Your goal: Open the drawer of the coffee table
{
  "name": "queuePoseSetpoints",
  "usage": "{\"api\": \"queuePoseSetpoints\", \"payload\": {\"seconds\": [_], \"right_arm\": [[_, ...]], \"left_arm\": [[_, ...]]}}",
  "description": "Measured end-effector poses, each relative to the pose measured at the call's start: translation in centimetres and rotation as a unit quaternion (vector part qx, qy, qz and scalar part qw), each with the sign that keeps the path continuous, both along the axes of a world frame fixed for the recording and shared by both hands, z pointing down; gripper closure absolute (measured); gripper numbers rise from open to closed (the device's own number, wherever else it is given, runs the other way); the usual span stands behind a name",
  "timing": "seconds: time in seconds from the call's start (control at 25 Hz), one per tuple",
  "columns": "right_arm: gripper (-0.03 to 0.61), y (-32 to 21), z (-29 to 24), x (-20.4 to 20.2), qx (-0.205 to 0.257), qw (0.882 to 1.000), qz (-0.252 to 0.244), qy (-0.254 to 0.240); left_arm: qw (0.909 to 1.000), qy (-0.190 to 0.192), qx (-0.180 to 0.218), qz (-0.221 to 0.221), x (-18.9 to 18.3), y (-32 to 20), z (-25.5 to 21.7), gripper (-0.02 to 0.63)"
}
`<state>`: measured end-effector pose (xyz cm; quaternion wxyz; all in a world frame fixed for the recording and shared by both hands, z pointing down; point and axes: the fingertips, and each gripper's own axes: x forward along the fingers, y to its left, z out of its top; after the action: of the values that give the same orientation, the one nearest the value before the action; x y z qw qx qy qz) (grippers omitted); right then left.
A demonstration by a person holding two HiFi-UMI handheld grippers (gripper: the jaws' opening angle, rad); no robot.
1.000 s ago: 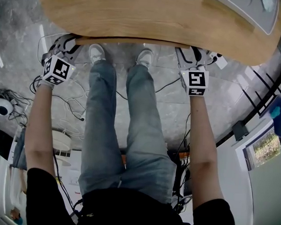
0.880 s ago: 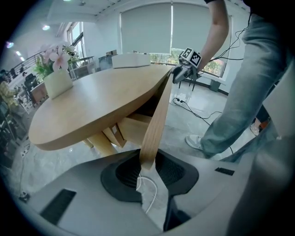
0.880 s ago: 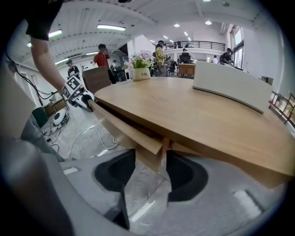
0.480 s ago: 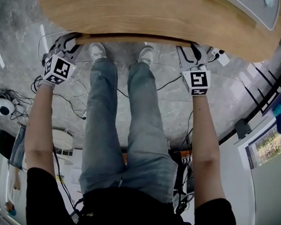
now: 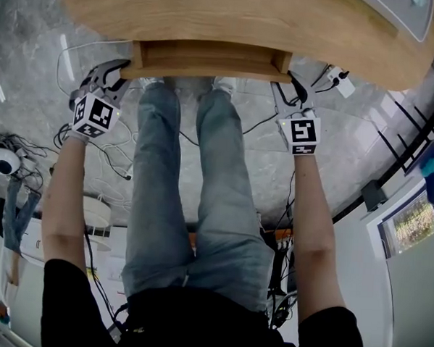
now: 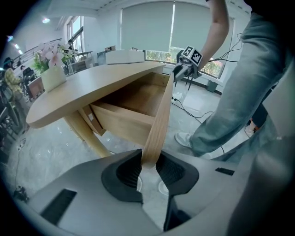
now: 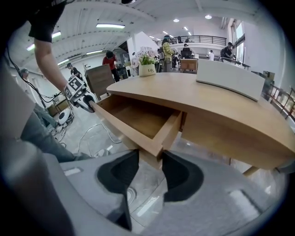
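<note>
The wooden coffee table [image 5: 232, 17] fills the top of the head view. Its drawer [image 5: 207, 58] stands pulled out from under the top, over the person's shoes, and its inside [image 7: 138, 117] is bare. My left gripper [image 5: 119, 68] is shut on the left end of the drawer front [image 6: 159, 115], and the thin board runs between its pads [image 6: 131, 170]. My right gripper [image 5: 291, 82] has just been closing. The drawer front's right corner [image 7: 154, 150] sits between its jaws, and they grip it.
The person's legs [image 5: 203, 168] stand between my two arms, right below the drawer. Cables [image 5: 116, 156] and a power strip [image 5: 338, 77] lie on the grey floor. A white panel [image 7: 228, 76] and a flower pot [image 7: 148, 69] stand on the table top. A table leg [image 6: 85, 133] slants down at the left.
The drawer has slid out from under the table top toward the person. Both grippers have moved back with it, each still at its end of the drawer front.
</note>
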<state>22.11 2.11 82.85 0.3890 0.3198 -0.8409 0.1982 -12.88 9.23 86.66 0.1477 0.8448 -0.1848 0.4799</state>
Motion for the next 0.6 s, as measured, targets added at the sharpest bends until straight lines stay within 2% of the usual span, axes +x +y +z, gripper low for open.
{"api": "queuePoseSetpoints", "payload": {"seconds": [0.6], "right_arm": [[0.425, 5.8, 0.1, 1.0, -0.023, 1.0, -0.006, 0.015]], "left_arm": [[0.9999, -0.004, -0.01, 0.008, 1.2, 6.2, 0.0, 0.512]]}}
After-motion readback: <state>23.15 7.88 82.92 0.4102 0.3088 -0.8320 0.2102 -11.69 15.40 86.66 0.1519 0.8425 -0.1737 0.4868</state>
